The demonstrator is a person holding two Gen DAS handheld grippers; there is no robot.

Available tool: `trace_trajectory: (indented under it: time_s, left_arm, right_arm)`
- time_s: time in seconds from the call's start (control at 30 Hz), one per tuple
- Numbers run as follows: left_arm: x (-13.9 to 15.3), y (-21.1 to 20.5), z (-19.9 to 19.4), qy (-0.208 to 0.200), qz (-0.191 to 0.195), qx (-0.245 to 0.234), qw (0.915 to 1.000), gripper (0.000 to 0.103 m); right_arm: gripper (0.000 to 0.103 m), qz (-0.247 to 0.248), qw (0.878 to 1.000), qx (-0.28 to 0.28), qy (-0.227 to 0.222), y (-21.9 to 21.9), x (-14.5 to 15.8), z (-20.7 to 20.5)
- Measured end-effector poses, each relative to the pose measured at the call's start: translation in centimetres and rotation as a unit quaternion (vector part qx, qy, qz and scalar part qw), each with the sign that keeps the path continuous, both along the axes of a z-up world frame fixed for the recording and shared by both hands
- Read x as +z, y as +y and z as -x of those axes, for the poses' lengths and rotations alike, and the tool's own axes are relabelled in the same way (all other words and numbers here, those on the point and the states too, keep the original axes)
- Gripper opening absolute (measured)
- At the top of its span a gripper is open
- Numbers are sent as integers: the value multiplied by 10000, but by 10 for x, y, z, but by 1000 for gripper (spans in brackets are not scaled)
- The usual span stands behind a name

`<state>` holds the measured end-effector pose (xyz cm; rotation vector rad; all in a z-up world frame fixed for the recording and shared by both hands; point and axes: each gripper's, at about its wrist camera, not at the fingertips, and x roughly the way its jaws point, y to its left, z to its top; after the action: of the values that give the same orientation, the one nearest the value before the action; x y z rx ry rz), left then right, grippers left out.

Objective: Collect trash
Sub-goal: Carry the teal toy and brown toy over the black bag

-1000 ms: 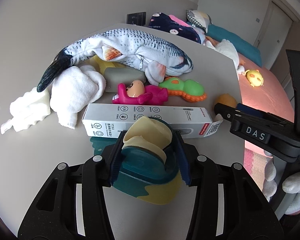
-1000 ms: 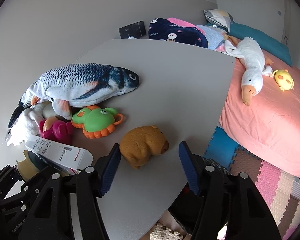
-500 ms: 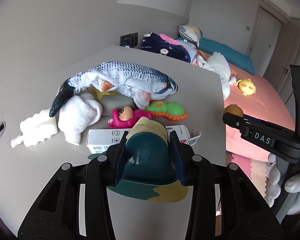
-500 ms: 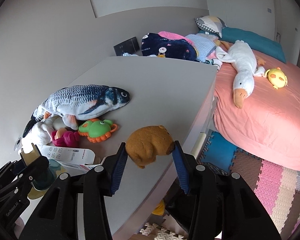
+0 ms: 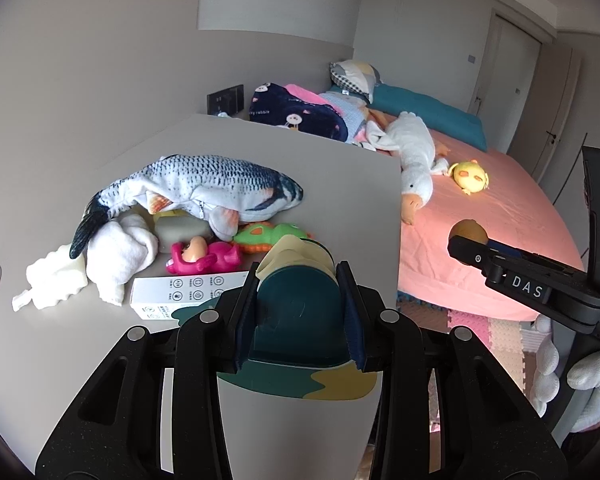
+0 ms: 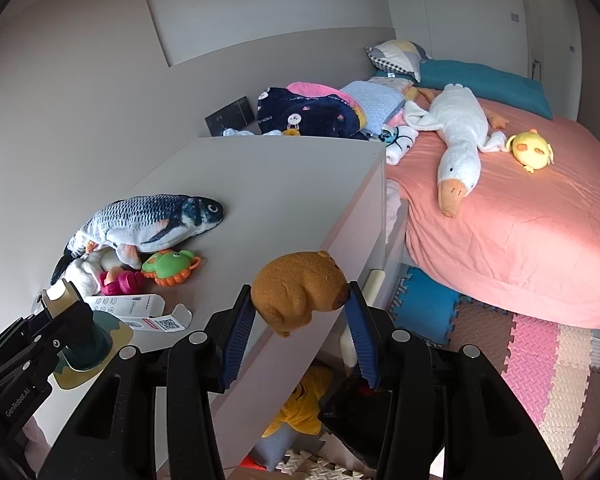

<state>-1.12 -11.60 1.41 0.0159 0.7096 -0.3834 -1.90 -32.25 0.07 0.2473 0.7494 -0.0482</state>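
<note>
1. The bed (image 6: 520, 220) with the pink sheet fills the right; foam mats (image 6: 540, 344) cover the floor.
2. The grey desk (image 5: 300, 152) is smooth, with toys heaped at its left.
3. The capybara (image 6: 300, 290) plush, soft and light, is pinched at mid-body in the right gripper's (image 6: 298, 336) jaws, past the desk's edge.
4. The cup (image 5: 300, 312), likely thin and crushable, sits clamped in the left gripper's (image 5: 300, 312) jaws above the desk.

The white box's (image 5: 188, 292) near end is hidden behind the left hand-held gripper (image 5: 300, 312); its print is too small to read. A grey object (image 5: 180, 229) lies mostly hidden under the fish plush (image 5: 204, 190).
</note>
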Motion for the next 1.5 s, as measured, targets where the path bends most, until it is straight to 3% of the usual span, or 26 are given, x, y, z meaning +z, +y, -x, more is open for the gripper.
trace_trajectory:
  time_s: [0.7, 1.5]
  left_arm:
    - [5, -106, 24, 92, -78, -1028, 9946, 37]
    - [-11, -186, 33, 415, -357, -1808, 9820, 37]
  right_arm:
    - [48, -63, 9963, -851, -71, -87, 11, 46]
    - [48, 108, 9876, -1567, 12, -140, 8, 73]
